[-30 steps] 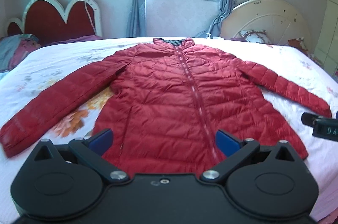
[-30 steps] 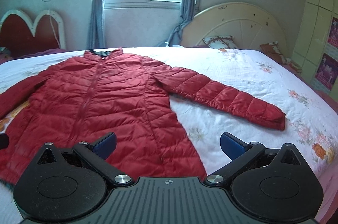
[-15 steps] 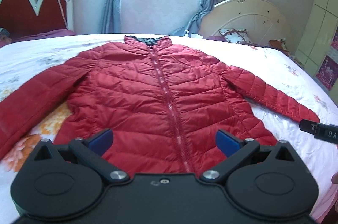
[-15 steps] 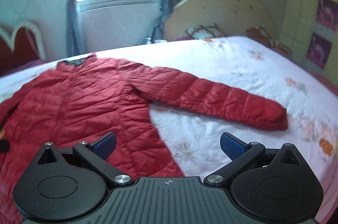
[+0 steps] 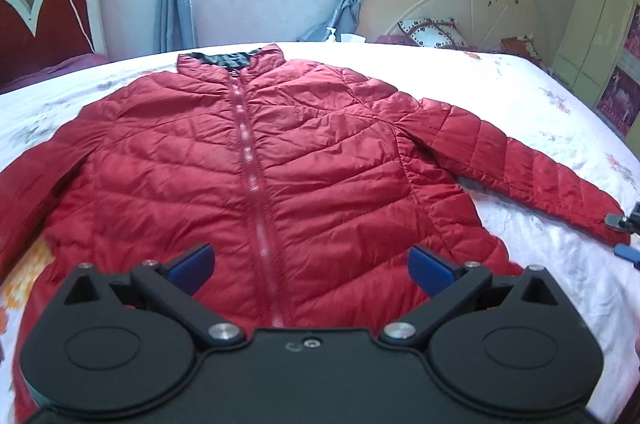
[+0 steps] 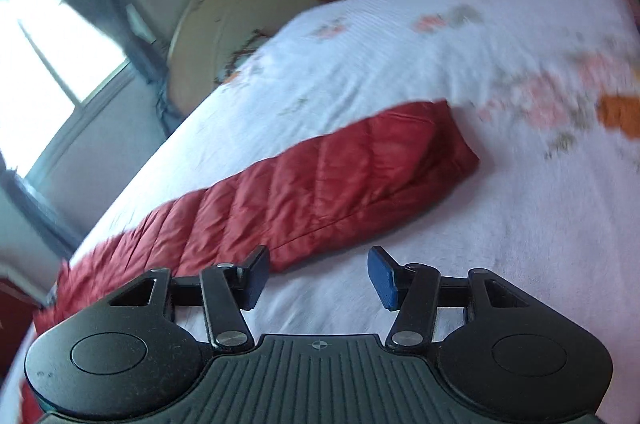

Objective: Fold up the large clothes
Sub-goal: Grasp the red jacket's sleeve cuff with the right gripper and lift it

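Note:
A red quilted jacket (image 5: 280, 160) lies flat and zipped on the bed, collar toward the window, both sleeves spread out. My left gripper (image 5: 310, 262) is open and empty, hovering over the jacket's hem near the zip. My right gripper (image 6: 318, 274) is open and empty, close to the bed, just short of the cuff end of the jacket's right sleeve (image 6: 320, 184). Its left finger is next to the sleeve's lower edge. The right gripper's tips also show at the right edge of the left wrist view (image 5: 626, 236), beside the cuff.
The bed has a white floral sheet (image 5: 520, 88). A cream round headboard (image 5: 448, 0) with a cushion stands at the back right, a red heart-shaped headboard (image 5: 48, 12) at the back left. A window with grey curtains lies behind. Wardrobe doors stand at the right.
My right gripper has swung right and dropped low toward the right sleeve's cuff, tilting as it went. My left gripper has shifted right, now centred on the zip. Both stay open.

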Available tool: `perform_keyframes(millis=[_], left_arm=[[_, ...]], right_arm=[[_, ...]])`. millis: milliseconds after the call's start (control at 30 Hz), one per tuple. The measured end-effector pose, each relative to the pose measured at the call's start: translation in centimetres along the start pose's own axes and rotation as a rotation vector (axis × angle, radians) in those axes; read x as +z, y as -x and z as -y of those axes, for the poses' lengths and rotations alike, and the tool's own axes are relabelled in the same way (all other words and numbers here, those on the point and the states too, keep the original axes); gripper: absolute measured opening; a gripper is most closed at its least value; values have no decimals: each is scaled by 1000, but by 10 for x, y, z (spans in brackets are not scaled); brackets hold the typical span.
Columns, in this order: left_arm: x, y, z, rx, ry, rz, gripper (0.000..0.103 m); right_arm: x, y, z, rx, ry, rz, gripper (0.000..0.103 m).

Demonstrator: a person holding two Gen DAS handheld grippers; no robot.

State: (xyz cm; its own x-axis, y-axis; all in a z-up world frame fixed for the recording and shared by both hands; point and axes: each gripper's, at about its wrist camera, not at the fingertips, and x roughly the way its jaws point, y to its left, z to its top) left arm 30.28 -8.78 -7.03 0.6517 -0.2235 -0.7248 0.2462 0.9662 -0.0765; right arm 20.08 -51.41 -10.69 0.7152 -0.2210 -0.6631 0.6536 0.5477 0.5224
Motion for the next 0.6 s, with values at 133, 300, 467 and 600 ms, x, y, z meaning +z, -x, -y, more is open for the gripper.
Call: perform_keyframes(millis=[133,300,467,600], left_arm=[[12,-22,15,4,-19,-12,103],[25,-42,19,22,-8,-12,102],[40,-51,-3,87,57,-5,102],[45,-49,-34,149,109,-10,102]], right_arm=[[7,-22,33,14,-141,-5,54],[18,-38,50,67,-256,71,53],[37,-49,26,15,-153,86,12],[43,-50,-38,49,98,141,9]])
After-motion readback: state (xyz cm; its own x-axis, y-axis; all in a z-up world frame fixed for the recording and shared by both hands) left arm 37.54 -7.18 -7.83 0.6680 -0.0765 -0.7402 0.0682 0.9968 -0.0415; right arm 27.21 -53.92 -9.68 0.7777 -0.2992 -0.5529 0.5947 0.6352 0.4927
